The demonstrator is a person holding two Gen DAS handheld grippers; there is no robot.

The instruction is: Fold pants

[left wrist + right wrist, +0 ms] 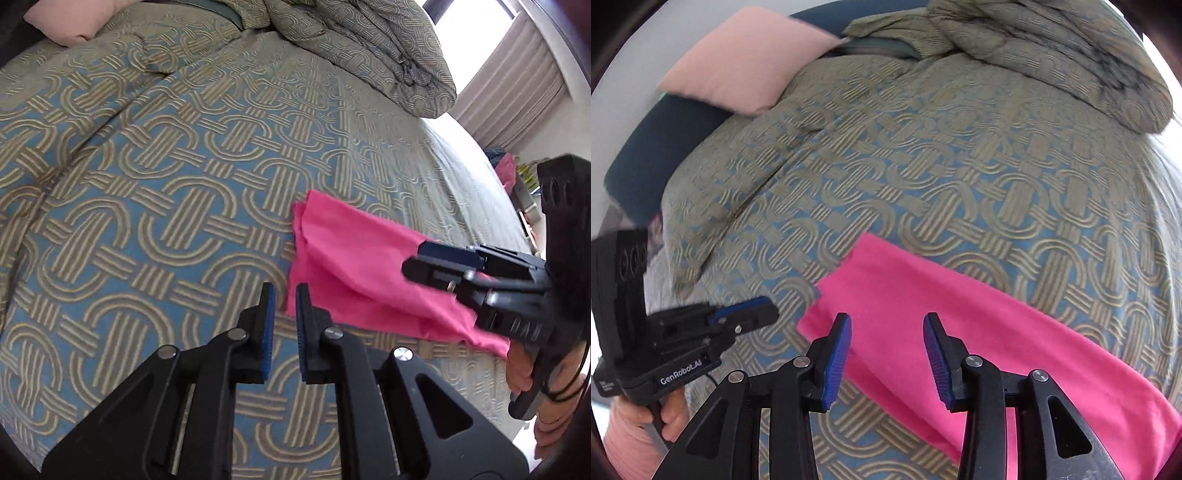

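The pink pants lie folded into a long flat strip on the patterned bedspread; they also show in the left wrist view. My right gripper is open and empty, hovering just above the strip near its left end; it also shows in the left wrist view. My left gripper has a narrow gap between its pads and holds nothing, just left of the strip's end. It appears at the left of the right wrist view.
A pink pillow leans at the bed's head. A bunched duvet in the same pattern lies at the far right. Curtains and a window stand beyond the bed, with cluttered items by the wall.
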